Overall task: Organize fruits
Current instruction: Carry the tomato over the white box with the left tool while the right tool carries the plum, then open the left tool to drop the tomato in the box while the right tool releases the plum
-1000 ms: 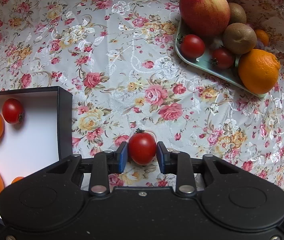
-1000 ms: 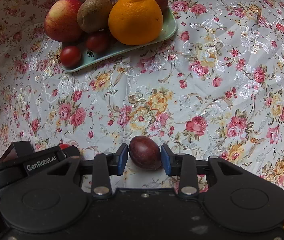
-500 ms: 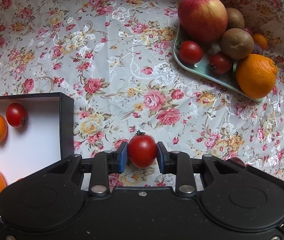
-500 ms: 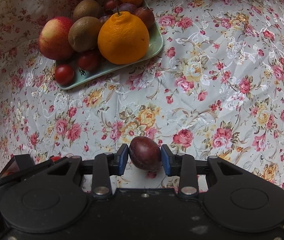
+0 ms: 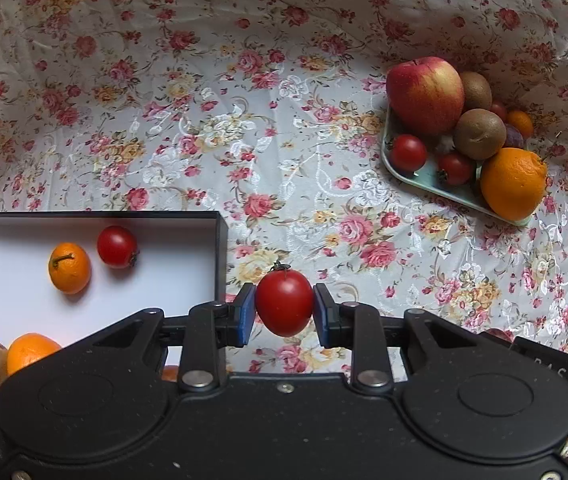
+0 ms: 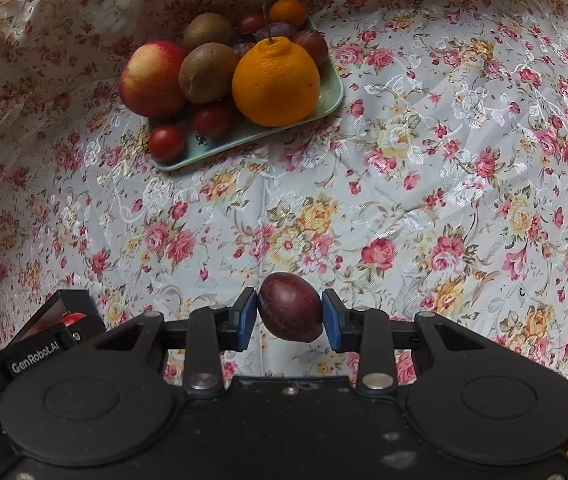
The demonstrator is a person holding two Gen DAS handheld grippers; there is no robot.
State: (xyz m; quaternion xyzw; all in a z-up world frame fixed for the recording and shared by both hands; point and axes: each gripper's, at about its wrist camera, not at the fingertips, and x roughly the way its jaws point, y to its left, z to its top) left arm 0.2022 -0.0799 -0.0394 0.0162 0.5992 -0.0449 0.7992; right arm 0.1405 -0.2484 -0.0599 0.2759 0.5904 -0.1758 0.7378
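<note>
Both tools have drawn back from the green tray, so more of the white box shows; the left tool pinches a cherry tomato just beside the box, the right tool pinches a plum, probably both for the box.

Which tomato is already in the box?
The tomato beside the small orange in the box; another is in the left gripper, two on the tray.

Shiny woven floral cloth, glossy smooth tomato, matt fuzzy kiwi, matt black plastic tongs
</note>
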